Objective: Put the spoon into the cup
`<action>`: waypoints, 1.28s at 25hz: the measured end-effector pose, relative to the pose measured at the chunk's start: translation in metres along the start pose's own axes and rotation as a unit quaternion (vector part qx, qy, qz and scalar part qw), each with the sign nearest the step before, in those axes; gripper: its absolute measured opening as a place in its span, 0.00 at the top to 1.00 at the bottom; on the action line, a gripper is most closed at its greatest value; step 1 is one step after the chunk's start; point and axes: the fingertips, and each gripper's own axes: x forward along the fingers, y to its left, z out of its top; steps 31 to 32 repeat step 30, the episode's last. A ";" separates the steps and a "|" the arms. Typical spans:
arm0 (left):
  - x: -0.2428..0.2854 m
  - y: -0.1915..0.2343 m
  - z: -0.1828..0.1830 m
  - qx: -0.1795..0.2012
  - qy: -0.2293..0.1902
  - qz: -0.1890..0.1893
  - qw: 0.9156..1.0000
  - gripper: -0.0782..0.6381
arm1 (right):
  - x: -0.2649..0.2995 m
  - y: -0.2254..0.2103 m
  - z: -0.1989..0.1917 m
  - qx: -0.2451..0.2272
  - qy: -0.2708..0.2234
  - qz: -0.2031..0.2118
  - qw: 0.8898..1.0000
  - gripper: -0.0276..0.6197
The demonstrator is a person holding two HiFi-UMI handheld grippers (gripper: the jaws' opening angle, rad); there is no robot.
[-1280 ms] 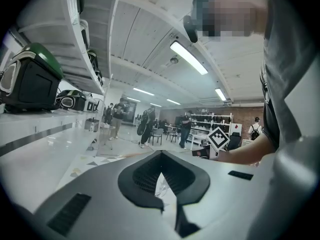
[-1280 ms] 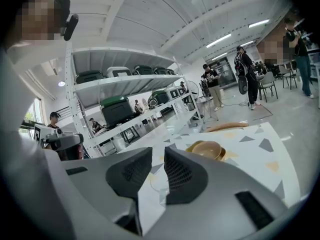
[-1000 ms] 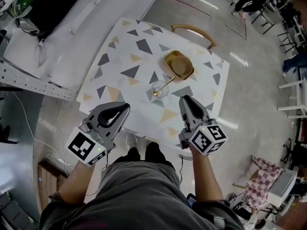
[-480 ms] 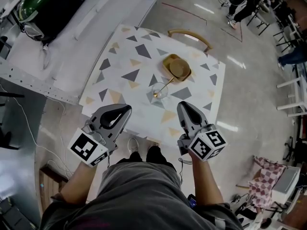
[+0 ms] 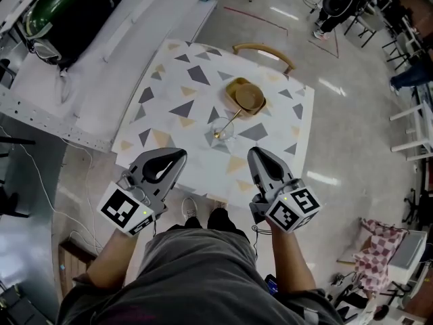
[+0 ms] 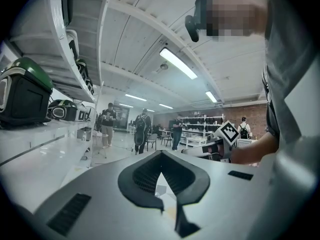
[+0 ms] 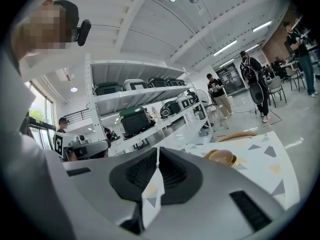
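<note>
A clear glass cup (image 5: pixel 222 130) stands near the middle of the triangle-patterned table (image 5: pixel 174 85). A gold spoon (image 5: pixel 233 119) stands in it, its handle leaning toward the yellow bowl (image 5: pixel 247 96). My left gripper (image 5: pixel 180 154) and right gripper (image 5: pixel 253 154) are held close to the body, over the table's near edge and well short of the cup. Both are shut with nothing between the jaws. In the left gripper view, the left gripper (image 6: pixel 159 161) points at the room. In the right gripper view, the right gripper (image 7: pixel 157 150) has the bowl (image 7: pixel 221 157) beyond it.
A wooden chair back (image 5: pixel 264 49) stands at the table's far side. A white shelf with a green case (image 5: pixel 64 5) runs along the left. Several people stand far off (image 6: pixel 142 129). Grey floor surrounds the table.
The head view has drifted a little, so the table sits slightly higher and further left. Both grippers keep the same shut pose near the body. The spoon stays in the cup.
</note>
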 end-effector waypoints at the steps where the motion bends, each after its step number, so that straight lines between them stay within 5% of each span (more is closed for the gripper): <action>1: 0.001 -0.001 0.000 0.000 0.000 -0.001 1.000 0.87 | 0.000 0.000 0.000 0.001 0.000 0.001 1.000 0.91; 32: 0.025 -0.009 0.001 -0.001 0.002 -0.004 1.000 0.87 | -0.001 -0.012 -0.001 -0.001 0.017 0.016 1.000 0.92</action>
